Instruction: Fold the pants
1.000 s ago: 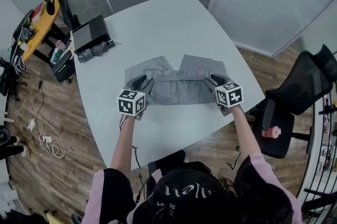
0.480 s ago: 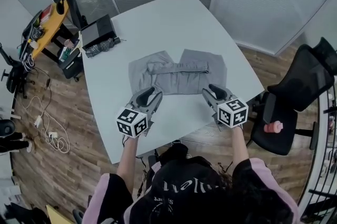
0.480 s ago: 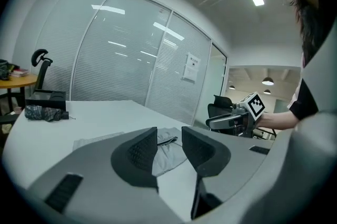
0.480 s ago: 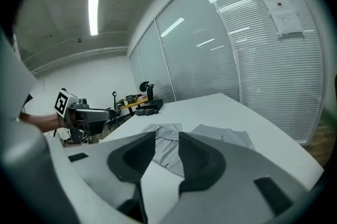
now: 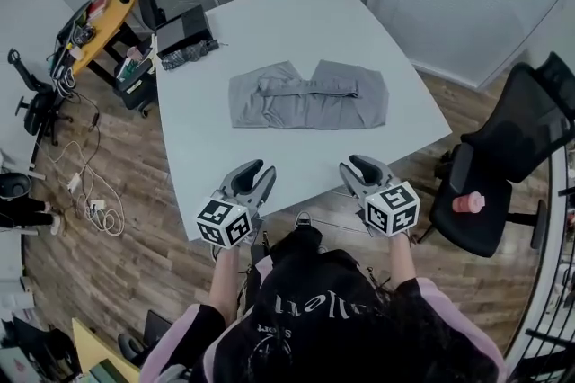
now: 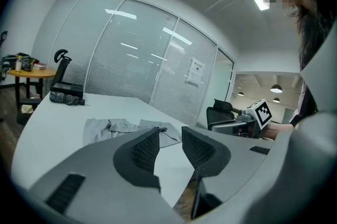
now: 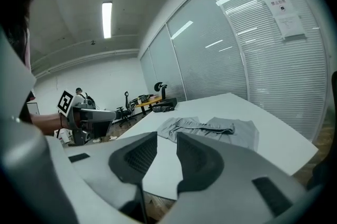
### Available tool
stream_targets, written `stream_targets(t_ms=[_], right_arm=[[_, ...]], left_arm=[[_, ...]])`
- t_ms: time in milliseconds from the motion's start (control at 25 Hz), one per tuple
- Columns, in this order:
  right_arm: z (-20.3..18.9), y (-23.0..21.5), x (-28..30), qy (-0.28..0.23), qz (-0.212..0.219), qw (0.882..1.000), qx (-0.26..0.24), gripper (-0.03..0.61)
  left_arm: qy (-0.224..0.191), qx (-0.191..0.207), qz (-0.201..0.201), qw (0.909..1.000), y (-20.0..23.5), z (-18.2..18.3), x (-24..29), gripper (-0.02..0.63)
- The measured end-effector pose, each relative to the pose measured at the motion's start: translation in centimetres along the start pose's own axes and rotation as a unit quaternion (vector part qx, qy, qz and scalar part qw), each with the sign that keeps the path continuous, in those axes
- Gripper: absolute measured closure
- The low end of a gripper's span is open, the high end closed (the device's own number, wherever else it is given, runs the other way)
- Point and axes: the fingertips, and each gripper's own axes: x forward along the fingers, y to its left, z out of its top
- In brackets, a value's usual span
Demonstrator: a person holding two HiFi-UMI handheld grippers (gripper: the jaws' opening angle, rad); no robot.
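Head view, looking steeply down. The white table has bare surface on every side of the grey pants, which lie flat near its middle as a wide folded rectangle with a ridge of cloth along its length. A broad clear strip separates the pants from the table's near edge at lower centre. A dark case and a bundle of cloth occupy the upper-left corner, and a black office chair stands off the right edge. The left gripper and right gripper are held side by side over the near edge, both pointing toward the pants and tipped slightly down, the forearms drawn in close to the body. Each gripper's own view shows its jaws apart with nothing between them — only table and pants lie beyond — and the right jaws have just been closing somewhat. A second ago both grippers sat at the two ends of the pants' near side; they now stand well apart from the cloth, which lies free.
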Motion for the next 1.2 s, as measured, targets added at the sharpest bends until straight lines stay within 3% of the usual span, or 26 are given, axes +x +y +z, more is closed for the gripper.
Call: stream_targets(t_ms=[560, 1040, 1200], right_arm=[[-4.6, 8.6, -5.0, 0.003, 0.052, 0.998, -0.019, 0.482], [-2.6, 14.0, -5.5, -0.03, 0.092, 0.994, -0.044, 0.526], [-2.2, 16.4, -4.9, -0.033, 0.103, 0.993, -0.055, 0.528]], left_arm=[[-0.015, -0.024, 0.027, 0.9992, -6.2, -3.4, -8.1, 0.465], [-0.041, -0.006, 0.038, 0.9984, -6.5, -1.7, -12.2, 0.465], [-0.037, 0.017, 0.044, 0.9982, -5.8, -1.6, -13.8, 0.466]])
